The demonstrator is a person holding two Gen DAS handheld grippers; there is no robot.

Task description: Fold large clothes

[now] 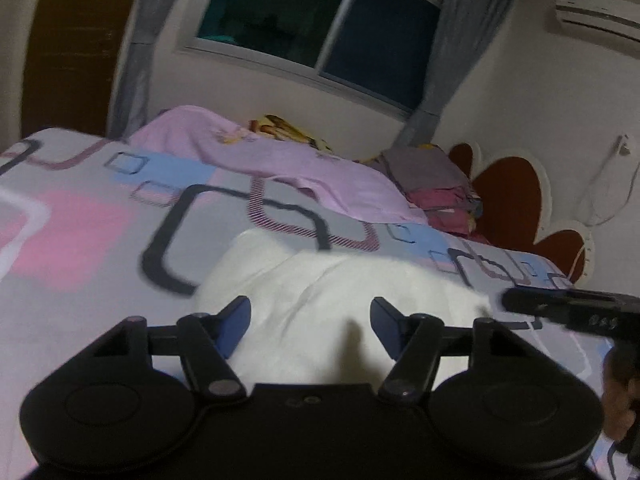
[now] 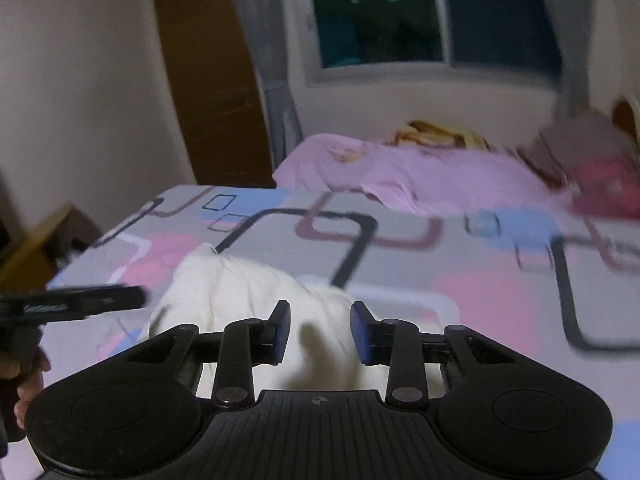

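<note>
Currently both grippers hover over the white garment (image 1: 320, 300), bunched near the bed's (image 1: 100, 248) near edge — nothing clamped. Left gripper (image 1: 310, 326) stands moderately wide, right gripper (image 2: 320, 330) narrower, cloth visible in both gaps, pads not pressing. Pink garment (image 1: 304, 164) lies spread along the far edge — folded stack (image 1: 436, 184) at the headboard corner.

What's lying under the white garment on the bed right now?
The white garment lies on the patterned bedsheet, which shows all around it. Whatever sits directly beneath the cloth is covered.
</note>
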